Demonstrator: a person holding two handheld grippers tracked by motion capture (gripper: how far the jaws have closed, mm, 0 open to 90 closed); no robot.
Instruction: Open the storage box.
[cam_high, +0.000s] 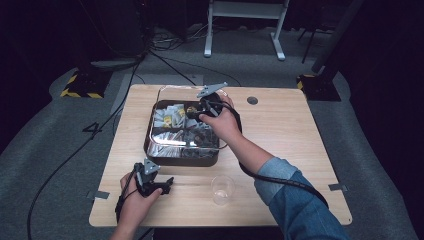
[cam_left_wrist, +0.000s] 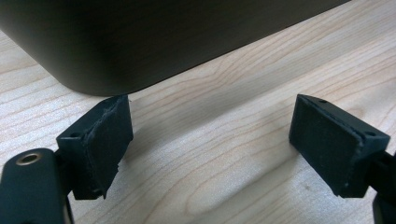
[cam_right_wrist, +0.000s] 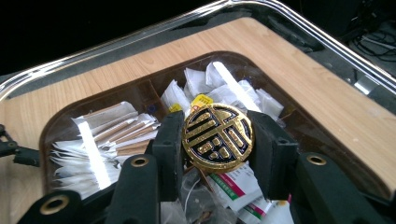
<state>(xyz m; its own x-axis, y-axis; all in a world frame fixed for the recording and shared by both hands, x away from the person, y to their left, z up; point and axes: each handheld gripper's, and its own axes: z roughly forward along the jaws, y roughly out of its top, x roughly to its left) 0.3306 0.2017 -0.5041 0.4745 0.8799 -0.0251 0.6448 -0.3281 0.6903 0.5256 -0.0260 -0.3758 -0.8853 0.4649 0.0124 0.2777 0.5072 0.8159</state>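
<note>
The right claw (cam_right_wrist: 217, 140) is clamped on a gold and black round knob (cam_right_wrist: 218, 138), held right between its pads above the packets in the box (cam_high: 150, 145). The left claw (cam_left_wrist: 210, 144) sits wide open, empty, on the table (cam_left_wrist: 243, 93) just beside the box wall.

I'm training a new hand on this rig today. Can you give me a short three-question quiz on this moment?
1. What do the right tongs clamp?
2. True or false: the left tongs hold the clear cup.
3. The right tongs are above: A) the dark tray B) the cup C) bare table.

Key: 1. a round gold-and-black disc; 2. false, they are open above bare wood; 3. A.
</note>
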